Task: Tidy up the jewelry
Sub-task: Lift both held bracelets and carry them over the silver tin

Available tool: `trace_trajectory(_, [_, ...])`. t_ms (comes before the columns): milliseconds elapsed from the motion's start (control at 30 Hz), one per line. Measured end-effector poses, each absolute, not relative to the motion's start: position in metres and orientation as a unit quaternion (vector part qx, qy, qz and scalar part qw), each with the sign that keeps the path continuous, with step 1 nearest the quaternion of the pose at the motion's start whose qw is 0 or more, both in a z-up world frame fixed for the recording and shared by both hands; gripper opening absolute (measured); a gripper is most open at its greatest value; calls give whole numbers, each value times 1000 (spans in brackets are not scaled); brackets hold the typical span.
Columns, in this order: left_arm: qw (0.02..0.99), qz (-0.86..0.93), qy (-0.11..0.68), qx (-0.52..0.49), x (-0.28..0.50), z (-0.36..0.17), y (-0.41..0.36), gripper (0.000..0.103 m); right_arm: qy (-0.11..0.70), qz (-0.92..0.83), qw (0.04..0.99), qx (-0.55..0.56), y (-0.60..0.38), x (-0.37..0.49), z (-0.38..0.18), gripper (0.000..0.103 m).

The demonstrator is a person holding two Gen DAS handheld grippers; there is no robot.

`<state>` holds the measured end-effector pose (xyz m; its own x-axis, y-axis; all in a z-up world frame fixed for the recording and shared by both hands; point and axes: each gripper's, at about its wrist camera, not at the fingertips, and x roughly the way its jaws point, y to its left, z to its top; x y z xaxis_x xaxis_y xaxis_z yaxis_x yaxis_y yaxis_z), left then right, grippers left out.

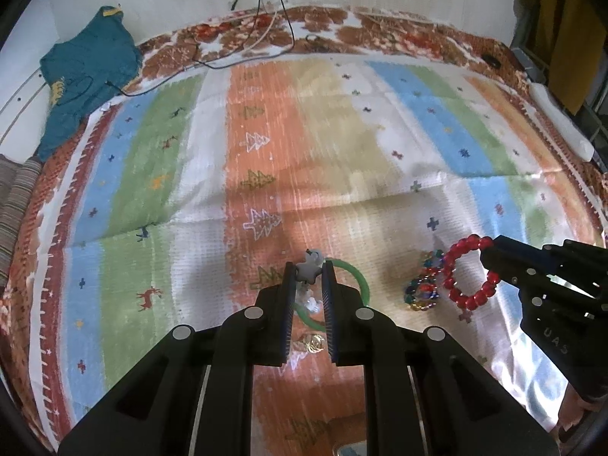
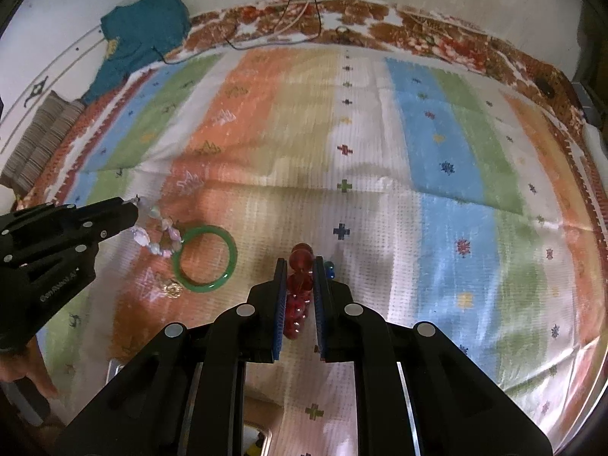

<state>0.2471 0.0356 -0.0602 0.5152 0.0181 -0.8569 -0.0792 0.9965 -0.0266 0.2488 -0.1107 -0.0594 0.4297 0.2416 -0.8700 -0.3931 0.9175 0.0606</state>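
Note:
My left gripper (image 1: 308,270) is shut on a pale bead bracelet (image 1: 308,266) with star-shaped beads; it also shows in the right wrist view (image 2: 159,237), hanging from the left gripper (image 2: 131,205). My right gripper (image 2: 300,266) is shut on a red bead bracelet (image 2: 300,285); in the left wrist view it (image 1: 469,271) hangs as a ring from the right gripper (image 1: 490,254). A green bangle (image 2: 205,258) lies on the striped cloth, below the pale bracelet (image 1: 359,277). A multicoloured bead bracelet (image 1: 423,285) lies beside the red one. A small gold piece (image 2: 171,289) lies by the bangle.
The striped cloth (image 1: 266,114) covers the table. A teal garment (image 1: 87,72) lies at the far left corner, with cables (image 1: 266,19) along the back edge. A white object (image 1: 562,121) lies at the right edge. A tray edge (image 2: 258,437) shows below my right gripper.

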Motion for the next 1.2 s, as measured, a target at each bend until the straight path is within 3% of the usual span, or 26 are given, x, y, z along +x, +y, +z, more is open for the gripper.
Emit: trace_trajectory(1200, [901, 14, 432, -35, 170, -3, 15, 13, 406, 229, 882, -73, -117, 176, -8, 14])
